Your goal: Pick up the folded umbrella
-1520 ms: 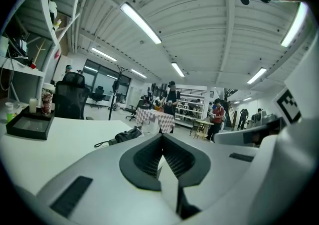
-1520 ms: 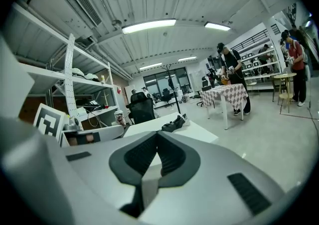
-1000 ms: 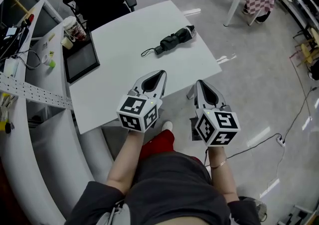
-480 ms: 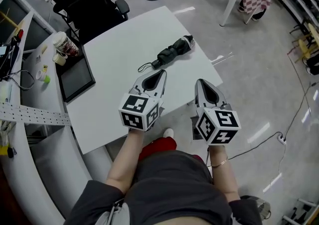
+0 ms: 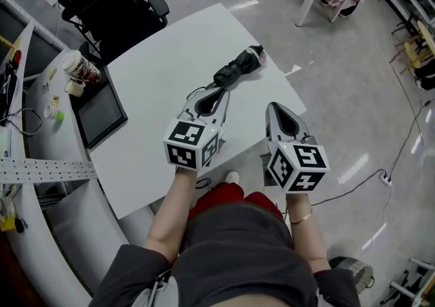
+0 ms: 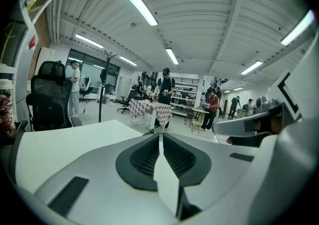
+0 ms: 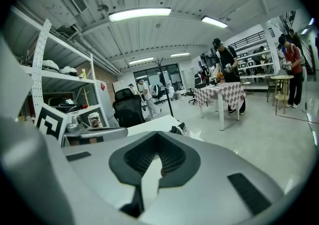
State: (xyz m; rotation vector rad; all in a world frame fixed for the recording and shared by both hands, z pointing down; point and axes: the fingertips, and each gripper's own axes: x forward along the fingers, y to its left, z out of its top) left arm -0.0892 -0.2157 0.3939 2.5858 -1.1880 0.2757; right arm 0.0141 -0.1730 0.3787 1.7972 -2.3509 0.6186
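Black folded umbrella (image 5: 236,67), closed, compact, cloth bunched in wrinkles. Lies flat on white table (image 5: 149,88) near far right edge, set diagonally: pale-tipped end toward far right, thin strap loop (image 5: 195,92) trailing from nearer left end.

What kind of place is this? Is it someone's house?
Probably a big open office or lab, not a house. A black office chair stands by a white table, long strip lights run overhead, and people stand by a checked-cloth table.
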